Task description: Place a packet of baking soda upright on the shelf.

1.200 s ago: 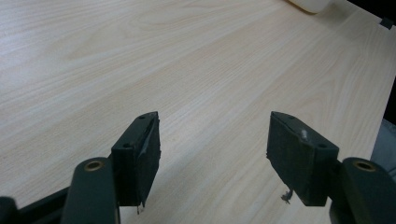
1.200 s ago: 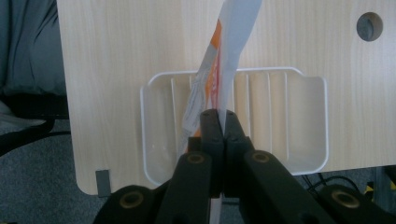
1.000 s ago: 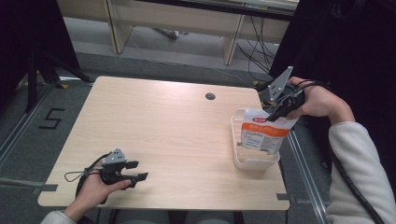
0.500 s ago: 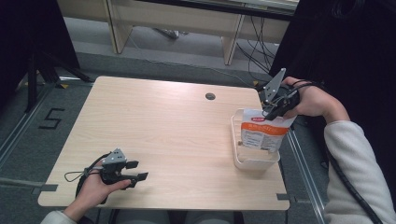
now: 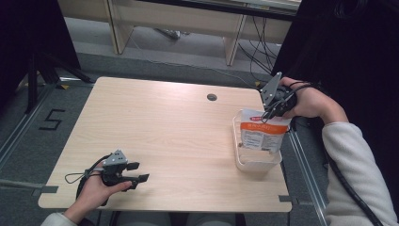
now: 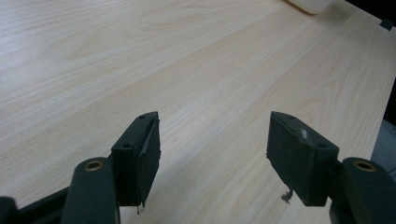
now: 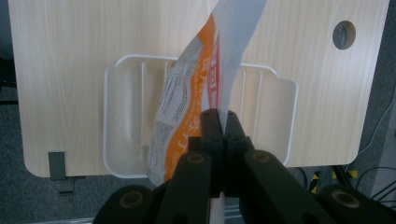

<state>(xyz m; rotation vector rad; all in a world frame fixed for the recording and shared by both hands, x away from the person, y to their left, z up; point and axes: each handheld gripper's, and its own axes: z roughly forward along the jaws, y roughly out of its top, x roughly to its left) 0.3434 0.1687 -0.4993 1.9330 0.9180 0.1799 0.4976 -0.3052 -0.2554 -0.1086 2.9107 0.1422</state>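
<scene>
With my right tool (image 5: 270, 112) pinching the orange pouch (image 5: 261, 135) by its top over the clear tray (image 5: 256, 162) near the desk's right edge, I lower it straight, left tool (image 5: 136, 172) spread idle.

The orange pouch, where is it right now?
In the high view the pouch hangs at the table's right side, its top pinched by the right gripper, its bottom inside the clear tray.

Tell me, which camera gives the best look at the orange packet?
The high view: the orange packet shows whole, hanging from the right gripper into the clear tray. The right gripper view sees it edge-on, pinched between shut jaws. The left gripper view looks across bare table.
</scene>
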